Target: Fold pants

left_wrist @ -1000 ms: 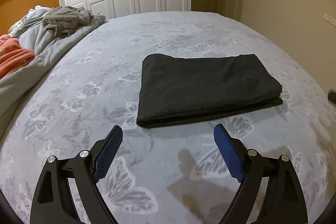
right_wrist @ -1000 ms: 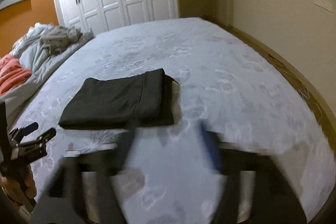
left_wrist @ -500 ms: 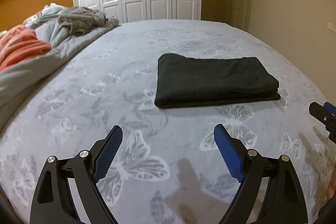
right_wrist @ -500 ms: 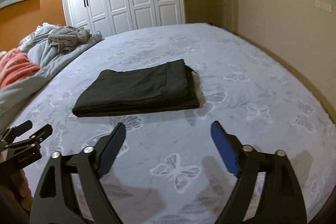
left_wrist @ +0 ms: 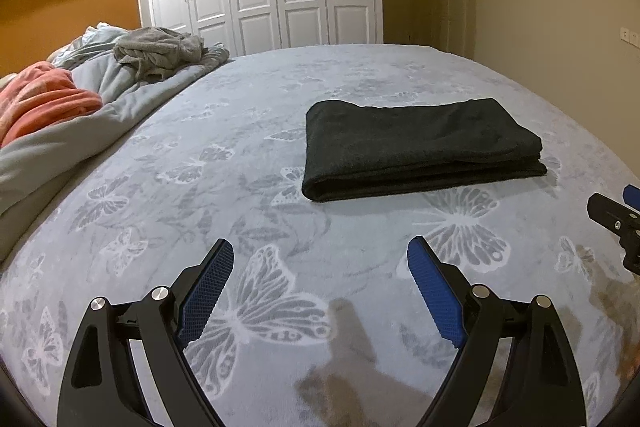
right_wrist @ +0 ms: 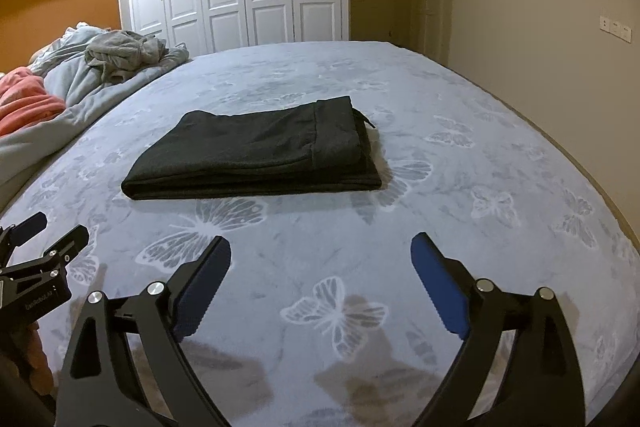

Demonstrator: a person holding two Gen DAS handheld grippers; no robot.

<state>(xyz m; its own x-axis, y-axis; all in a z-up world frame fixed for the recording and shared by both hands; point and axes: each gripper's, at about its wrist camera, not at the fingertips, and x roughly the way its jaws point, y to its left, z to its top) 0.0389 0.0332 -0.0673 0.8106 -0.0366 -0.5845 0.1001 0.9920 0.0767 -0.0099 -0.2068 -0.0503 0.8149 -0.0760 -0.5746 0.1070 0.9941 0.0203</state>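
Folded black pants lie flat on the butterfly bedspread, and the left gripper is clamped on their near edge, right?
No. The pants lie folded on the bedspread, but the left gripper is open and short of them, as the left wrist view shows.

Folded dark pants [left_wrist: 416,147] flat on bed [left_wrist: 240,131], left tool [left_wrist: 320,259] wide apart, empty, nr edge.
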